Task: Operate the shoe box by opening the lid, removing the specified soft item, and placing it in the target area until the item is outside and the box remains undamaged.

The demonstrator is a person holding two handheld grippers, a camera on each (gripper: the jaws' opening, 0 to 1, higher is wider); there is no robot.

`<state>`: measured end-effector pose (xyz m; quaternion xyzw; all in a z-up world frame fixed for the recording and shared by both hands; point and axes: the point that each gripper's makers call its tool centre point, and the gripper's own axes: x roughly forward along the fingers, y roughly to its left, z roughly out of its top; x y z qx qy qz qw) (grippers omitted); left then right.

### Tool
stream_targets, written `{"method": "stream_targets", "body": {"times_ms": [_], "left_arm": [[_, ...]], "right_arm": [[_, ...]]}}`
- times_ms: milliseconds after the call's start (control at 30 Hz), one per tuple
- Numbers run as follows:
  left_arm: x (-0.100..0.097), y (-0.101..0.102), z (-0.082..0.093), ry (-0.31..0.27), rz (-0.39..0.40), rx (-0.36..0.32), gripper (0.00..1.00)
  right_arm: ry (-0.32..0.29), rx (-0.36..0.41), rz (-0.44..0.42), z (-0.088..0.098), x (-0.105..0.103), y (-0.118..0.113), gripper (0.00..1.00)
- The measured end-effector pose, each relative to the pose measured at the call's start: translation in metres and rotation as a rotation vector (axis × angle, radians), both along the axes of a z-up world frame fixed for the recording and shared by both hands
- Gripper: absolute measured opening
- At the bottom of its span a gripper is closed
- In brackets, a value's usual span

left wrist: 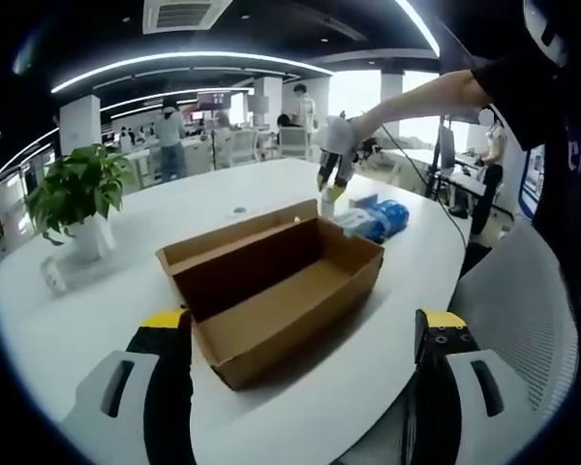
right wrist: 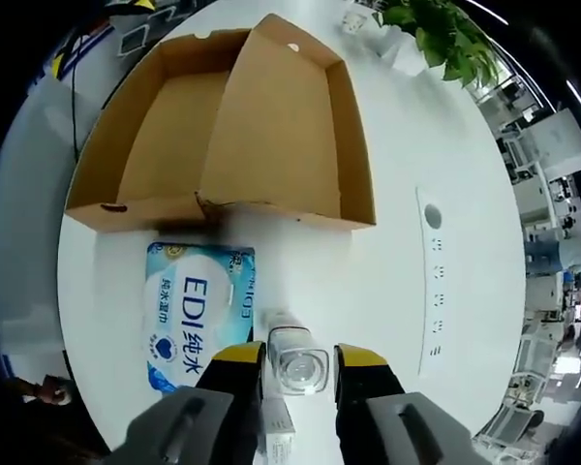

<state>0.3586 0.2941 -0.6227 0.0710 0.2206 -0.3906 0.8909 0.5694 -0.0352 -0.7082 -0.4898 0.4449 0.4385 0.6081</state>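
Already the shoe box [left wrist: 271,291] stands open at the centre of the left gripper view, its lid folded back flat beside the tray, and as far as I can see from here the inside is bare brown cardboard with no tear or crease showing. In the right gripper view the same box fills the upper left and middle of the frame, and just below its near edge lies the soft item, a blue packet of wipes [right wrist: 200,315], flat on the white worktop [right wrist: 465,145] and almost touching the cardboard. So I would judge the opening and the removal done; what is left, if anything, is settling where the packet should finally rest, since no marked target area is visible to me. The right gripper [right wrist: 297,366] sits at the bottom of its view with its fingers part open on either side of a small clear bottle [right wrist: 298,360]; whether they actually grip it I cannot tell. That gripper also shows at upper right of centre in the left gripper view, held by a person's outstretched arm above the blue packet. The left gripper [left wrist: 305,334] hangs back at the bottom of its own view, fingers spread wide and holding nothing. A potted plant [left wrist: 77,194] stands at the left of that view, well apart from the box
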Motion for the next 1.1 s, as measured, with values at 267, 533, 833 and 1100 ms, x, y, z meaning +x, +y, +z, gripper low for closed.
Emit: {"method": "stream_targets", "body": {"times_ms": [267, 533, 833, 1100], "left_arm": [[0.009, 0.008, -0.002, 0.005, 0.042, 0.007, 0.92], [0.021, 0.016, -0.002, 0.036, 0.136, -0.021, 0.81], [0.035, 0.029, -0.008, 0.092, 0.263, -0.05, 0.66], [0.049, 0.041, -0.014, 0.14, 0.402, -0.09, 0.51]], "right_arm": [[-0.016, 0.025, -0.023, 0.007, 0.002, 0.001, 0.33], [-0.02, 0.122, -0.129, 0.021, 0.003, 0.011, 0.37], [-0.047, 0.243, -0.28, 0.038, 0.014, 0.022, 0.4], [-0.024, 0.455, -0.458, 0.056, 0.03, 0.056, 0.4]]}}
